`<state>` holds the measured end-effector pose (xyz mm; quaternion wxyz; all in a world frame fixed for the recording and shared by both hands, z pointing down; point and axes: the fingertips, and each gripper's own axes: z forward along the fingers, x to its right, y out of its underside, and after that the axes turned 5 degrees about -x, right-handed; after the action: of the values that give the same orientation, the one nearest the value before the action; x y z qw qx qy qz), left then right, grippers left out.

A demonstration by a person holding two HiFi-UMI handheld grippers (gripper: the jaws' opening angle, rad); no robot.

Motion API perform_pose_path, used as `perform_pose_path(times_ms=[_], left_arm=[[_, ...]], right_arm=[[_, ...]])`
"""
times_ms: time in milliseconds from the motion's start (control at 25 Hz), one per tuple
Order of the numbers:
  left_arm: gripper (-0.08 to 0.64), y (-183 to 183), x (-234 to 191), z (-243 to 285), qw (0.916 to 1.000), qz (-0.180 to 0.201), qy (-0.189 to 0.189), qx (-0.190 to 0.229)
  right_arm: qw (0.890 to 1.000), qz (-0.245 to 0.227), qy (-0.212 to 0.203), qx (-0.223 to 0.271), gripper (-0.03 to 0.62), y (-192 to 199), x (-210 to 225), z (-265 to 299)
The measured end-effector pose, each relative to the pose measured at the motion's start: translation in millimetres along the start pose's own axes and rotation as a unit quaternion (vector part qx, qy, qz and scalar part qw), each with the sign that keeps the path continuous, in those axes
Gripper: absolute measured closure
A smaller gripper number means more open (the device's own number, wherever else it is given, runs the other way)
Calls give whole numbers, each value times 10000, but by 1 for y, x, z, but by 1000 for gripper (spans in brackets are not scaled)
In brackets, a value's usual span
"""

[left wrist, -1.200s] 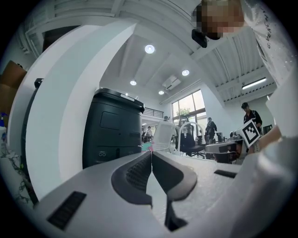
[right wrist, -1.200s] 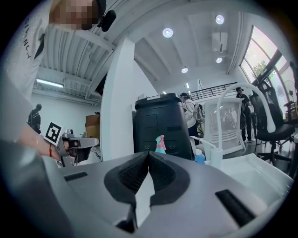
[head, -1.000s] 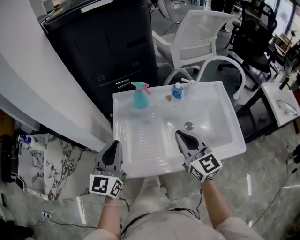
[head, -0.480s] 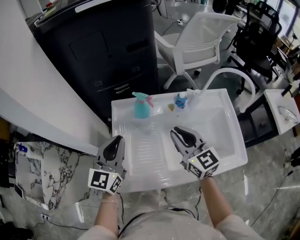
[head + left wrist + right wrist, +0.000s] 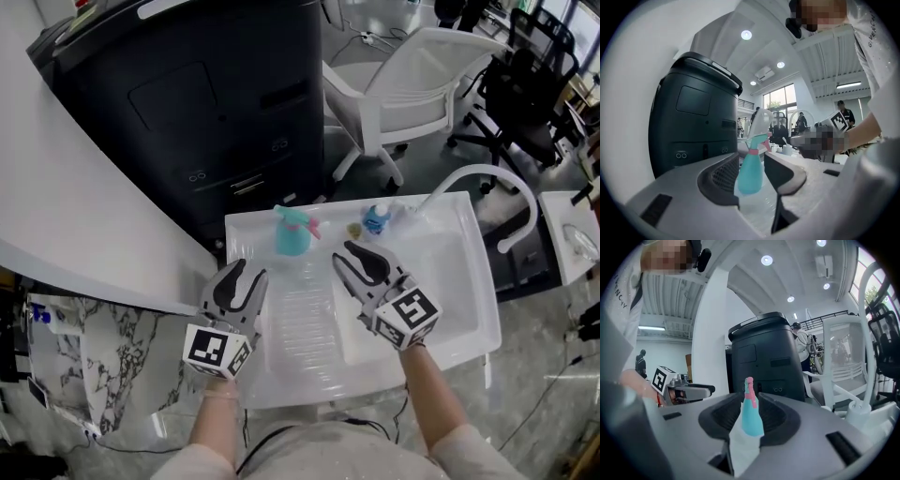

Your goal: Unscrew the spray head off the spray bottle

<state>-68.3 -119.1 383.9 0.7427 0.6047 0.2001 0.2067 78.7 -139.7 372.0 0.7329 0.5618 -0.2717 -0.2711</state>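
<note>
Looking light and slick, the spray bottle (image 5: 292,238) wants grips at body and spray head (image 5: 292,217) — left tool (image 5: 249,272) and right tool (image 5: 343,253) are opening, both empty.

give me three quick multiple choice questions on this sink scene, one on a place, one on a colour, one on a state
1. Where does the spray bottle stand?
A) on the white chair
B) on the sink's back ledge
C) on the floor

2. What colour is the bottle's body?
A) teal
B) yellow
C) black

3. Where is the spray head?
A) lying in the basin
B) on the chair
C) on the bottle

Answers:
1 B: the head view shows it upright on the ledge in front of the dark cabinet.
2 A: both gripper views show teal under a pink collar.
3 C: it sits on the bottle's neck.
</note>
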Motion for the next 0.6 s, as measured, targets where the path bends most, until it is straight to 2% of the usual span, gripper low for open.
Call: perform_pose_path(times_ms=[80,280,440,600], left_arm=[[350,8,-5,15,9998,76,-29,-203],[249,28,-9,53,9966,372,-34,-736],[210,35,-1,82,9942,471,16,-969],[204,46,4,106,9924,510,-201,-1106]], right_arm=[[10000,-33,-72,-25,463,-2,2,12],[9995,-111,-298,-46,453,-10,5,40],[9985,-215,-481,-164,445,-14,5,60],[9978,-233,-603,-173,442,-16,4,75]])
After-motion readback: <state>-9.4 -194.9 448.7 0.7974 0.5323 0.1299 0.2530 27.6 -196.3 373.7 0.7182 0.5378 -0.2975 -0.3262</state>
